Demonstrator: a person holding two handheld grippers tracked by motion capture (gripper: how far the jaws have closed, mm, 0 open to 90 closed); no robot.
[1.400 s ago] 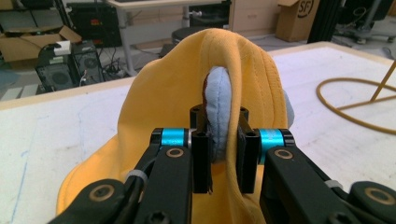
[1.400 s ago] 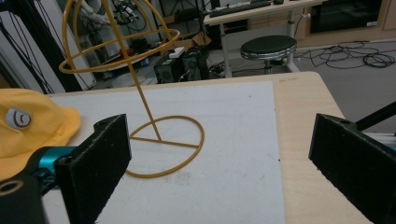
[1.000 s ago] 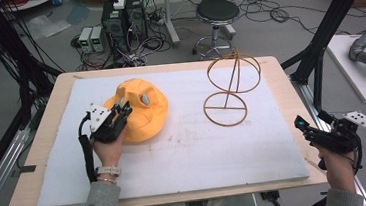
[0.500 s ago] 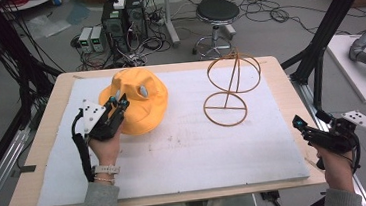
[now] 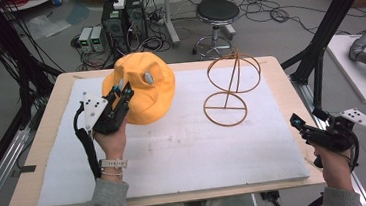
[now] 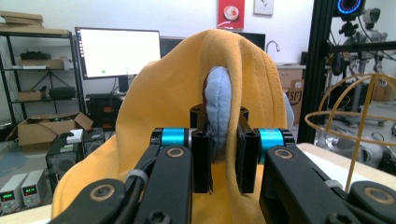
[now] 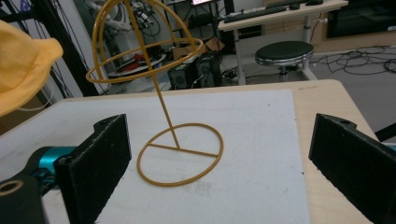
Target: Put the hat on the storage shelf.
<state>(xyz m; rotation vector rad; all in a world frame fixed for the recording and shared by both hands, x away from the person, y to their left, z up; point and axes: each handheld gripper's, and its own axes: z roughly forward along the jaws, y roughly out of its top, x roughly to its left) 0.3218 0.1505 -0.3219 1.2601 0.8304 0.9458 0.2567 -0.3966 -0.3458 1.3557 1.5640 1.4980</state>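
A yellow cloth hat (image 5: 149, 93) with a pale blue patch hangs lifted above the white mat, held at its brim by my left gripper (image 5: 120, 94). In the left gripper view the jaws are shut on a fold of the hat (image 6: 219, 116), pinching the blue patch. A gold wire hat stand (image 5: 229, 86) stands upright on the mat to the right of the hat, with a round base ring (image 7: 180, 154) and a domed top. My right gripper (image 5: 298, 123) hovers open off the table's right edge, its jaws wide apart and empty, facing the hat stand.
A white foam mat (image 5: 175, 149) covers the wooden table (image 5: 290, 88). Beyond the far edge are a black stool (image 5: 217, 14), power units and cables on the floor. Black frame posts rise at both sides of the table.
My left gripper has lifted the hat off the mat and carried it up and slightly right. The right gripper has stayed in place.
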